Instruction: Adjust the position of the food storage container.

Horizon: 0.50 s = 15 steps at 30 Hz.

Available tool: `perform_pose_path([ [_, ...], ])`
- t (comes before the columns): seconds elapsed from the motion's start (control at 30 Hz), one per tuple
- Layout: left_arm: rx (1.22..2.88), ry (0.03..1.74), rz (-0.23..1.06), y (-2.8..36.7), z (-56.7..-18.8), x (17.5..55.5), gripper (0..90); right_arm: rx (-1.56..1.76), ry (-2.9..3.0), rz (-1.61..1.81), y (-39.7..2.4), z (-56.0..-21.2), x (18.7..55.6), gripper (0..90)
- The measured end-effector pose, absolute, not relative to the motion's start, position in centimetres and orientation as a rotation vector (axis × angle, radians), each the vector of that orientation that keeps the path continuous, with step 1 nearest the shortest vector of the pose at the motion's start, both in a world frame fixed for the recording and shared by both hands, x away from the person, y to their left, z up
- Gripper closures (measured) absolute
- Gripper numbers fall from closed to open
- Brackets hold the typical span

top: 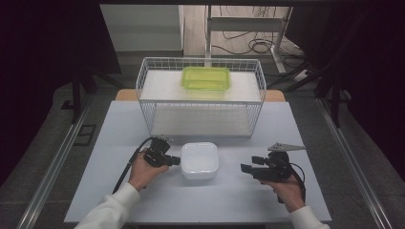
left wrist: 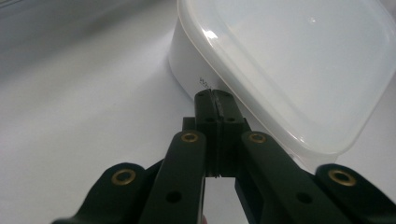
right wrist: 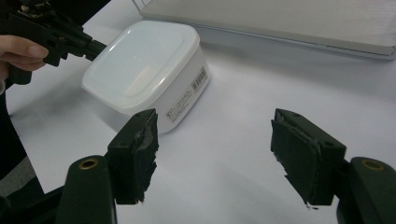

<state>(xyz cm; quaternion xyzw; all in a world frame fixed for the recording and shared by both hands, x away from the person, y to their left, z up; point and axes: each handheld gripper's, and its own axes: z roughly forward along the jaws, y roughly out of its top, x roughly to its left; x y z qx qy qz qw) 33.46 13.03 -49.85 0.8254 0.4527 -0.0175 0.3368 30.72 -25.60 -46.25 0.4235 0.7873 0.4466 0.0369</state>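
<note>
A white square container with a translucent lid lies on the pale table, in front of the wire rack. My left gripper is shut with nothing between its jaws. Its closed tips rest at the container's left side, right by the lid's rim. My right gripper stands open a short way to the right of the container, pointing at it and apart from it. Between its fingers lies bare table; beyond them I see the container and the left gripper at its far edge.
A white wire rack with two shelves stands at the back of the table. A green translucent container sits on its upper shelf. Dark floor, metal rails and cables surround the table.
</note>
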Motion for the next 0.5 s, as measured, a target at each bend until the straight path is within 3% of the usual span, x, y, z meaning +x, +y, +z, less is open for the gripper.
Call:
perform_pose_path([
  [0.43, 2.05, 1.203, 0.017, 15.9, -48.7, 31.8, 88.8, 1.301, 2.414, 1.373, -25.7, -46.2, 30.7, 31.4],
  [0.5, 2.0, 1.2, 0.04, 16.5, -47.8, 31.2, 82.2, 1.299, 2.419, 1.368, -25.5, -46.3, 30.7, 31.3],
])
